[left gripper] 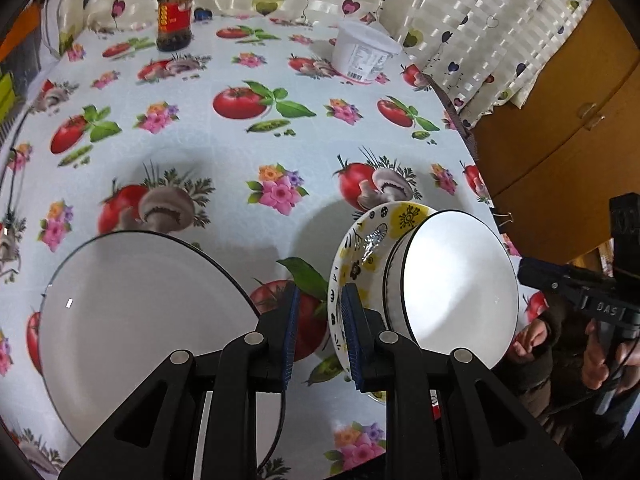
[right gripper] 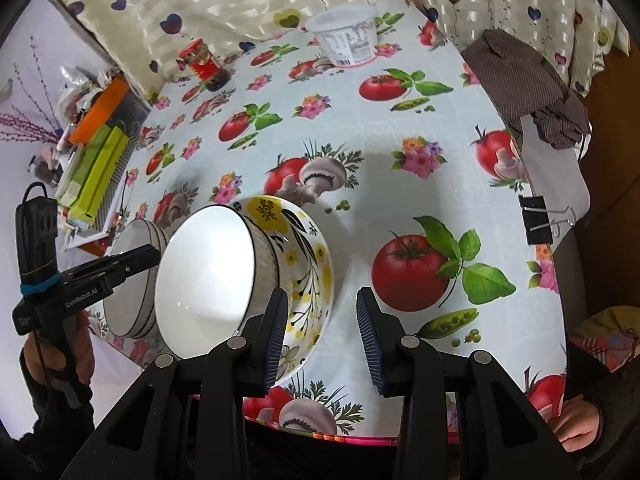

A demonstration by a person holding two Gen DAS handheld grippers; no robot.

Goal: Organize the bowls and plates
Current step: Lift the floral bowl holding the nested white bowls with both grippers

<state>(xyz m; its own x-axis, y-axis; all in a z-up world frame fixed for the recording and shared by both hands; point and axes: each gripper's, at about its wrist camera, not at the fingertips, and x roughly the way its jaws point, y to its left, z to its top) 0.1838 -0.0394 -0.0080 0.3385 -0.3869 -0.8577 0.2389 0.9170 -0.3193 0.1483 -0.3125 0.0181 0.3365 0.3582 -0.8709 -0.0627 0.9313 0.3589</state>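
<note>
A white bowl with a black rim (left gripper: 460, 280) sits in a yellow-flowered dish (left gripper: 360, 248) near the table's right front edge; both show in the right wrist view, the bowl (right gripper: 208, 280) inside the dish (right gripper: 308, 276). A second white bowl with a black rim (left gripper: 140, 320) lies at the left, also seen in the right wrist view (right gripper: 132, 284). My left gripper (left gripper: 320, 328) is open, its jaws just left of the flowered dish's rim. My right gripper (right gripper: 322, 336) is open and empty, its left finger (right gripper: 276, 332) close to the flowered dish.
A red-lidded jar (left gripper: 174, 16) and a white tub (left gripper: 364, 52) stand at the table's far side. A binder clip (right gripper: 536, 220) and brown cloth (right gripper: 532, 92) mark the right edge. Boxes (right gripper: 96, 160) are stacked at the left. A wooden cabinet (left gripper: 560, 120) stands beyond the table.
</note>
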